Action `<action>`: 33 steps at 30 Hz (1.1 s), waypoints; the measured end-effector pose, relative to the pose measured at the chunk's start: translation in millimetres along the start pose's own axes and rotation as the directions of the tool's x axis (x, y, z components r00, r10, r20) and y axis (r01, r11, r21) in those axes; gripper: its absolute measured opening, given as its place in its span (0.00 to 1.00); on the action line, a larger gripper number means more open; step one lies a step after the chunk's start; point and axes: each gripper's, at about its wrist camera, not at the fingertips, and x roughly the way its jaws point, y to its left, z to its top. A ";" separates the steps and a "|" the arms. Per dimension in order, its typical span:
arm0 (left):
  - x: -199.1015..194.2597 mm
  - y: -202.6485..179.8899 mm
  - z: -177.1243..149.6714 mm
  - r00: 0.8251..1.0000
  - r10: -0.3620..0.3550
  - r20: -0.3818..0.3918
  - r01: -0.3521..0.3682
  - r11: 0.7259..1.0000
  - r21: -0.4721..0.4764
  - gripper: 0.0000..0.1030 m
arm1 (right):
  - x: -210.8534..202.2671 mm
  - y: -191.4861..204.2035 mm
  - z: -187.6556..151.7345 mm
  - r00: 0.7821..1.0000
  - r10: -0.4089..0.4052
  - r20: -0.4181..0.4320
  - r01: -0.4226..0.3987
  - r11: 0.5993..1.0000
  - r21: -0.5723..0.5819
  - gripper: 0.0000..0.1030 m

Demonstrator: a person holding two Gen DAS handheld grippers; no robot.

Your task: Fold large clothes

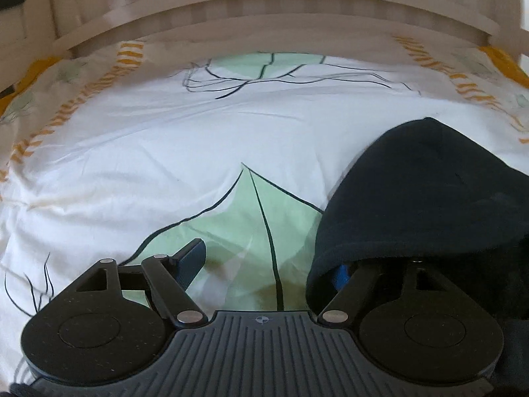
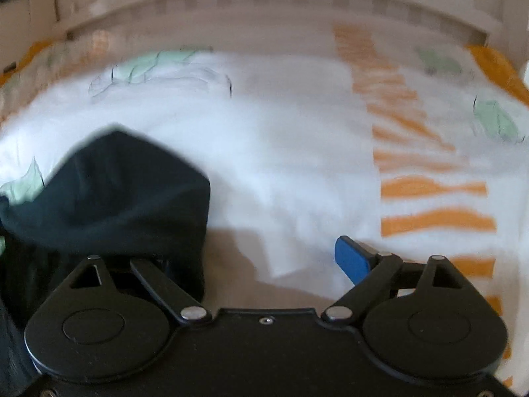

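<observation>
The dark garment (image 1: pixel 426 192) fills the lower right of the left wrist view, and there it is again in the lower left of the right wrist view (image 2: pixel 112 192), so it hangs between the two grippers, draped over the inner finger of each. On the left gripper (image 1: pixel 271 264), the outer finger (image 1: pixel 190 259) stands clear over the green leaf print, while the inner one is buried under cloth with just a sliver of blue pad showing. The fingers are spread wide, nothing pinched between them. Same story, mirrored, on the right gripper (image 2: pixel 267 258): the blue outer pad (image 2: pixel 352 259) sits free at lower centre-right, the inner finger vanishes under the dark fabric, and the gap stands wide.

So the garment lies inboard of both tools, bunched into a hump; its long axis can't be made out from here. Neither gripper looks nearer, as each touches it. My read is that any next move needs an edge brought between the fingers, not over one.

Beneath lies the bed (image 1: pixel 165 152), white cover with leaf outlines and orange dashes; a pale headboard (image 1: pixel 264 3) runs along the top. The right view is blurred. No brand, label or writing is readable.
</observation>
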 end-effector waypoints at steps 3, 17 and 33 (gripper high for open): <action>-9.4 5.2 3.5 0.999 -0.043 -0.002 0.043 0.996 0.083 0.71 | -9.3 -8.8 -0.8 0.999 0.042 -0.009 -0.042 0.999 -0.013 0.89; -70.6 23.6 19.6 0.974 -0.205 0.097 0.213 0.974 -0.081 0.71 | -60.6 -5.0 6.2 0.959 0.272 0.081 -0.273 0.962 0.000 0.86; -3.2 -7.8 -27.1 0.986 -0.151 0.065 0.161 0.966 -0.200 0.83 | -4.4 15.8 -27.1 0.965 0.234 0.117 -0.248 0.960 0.132 0.42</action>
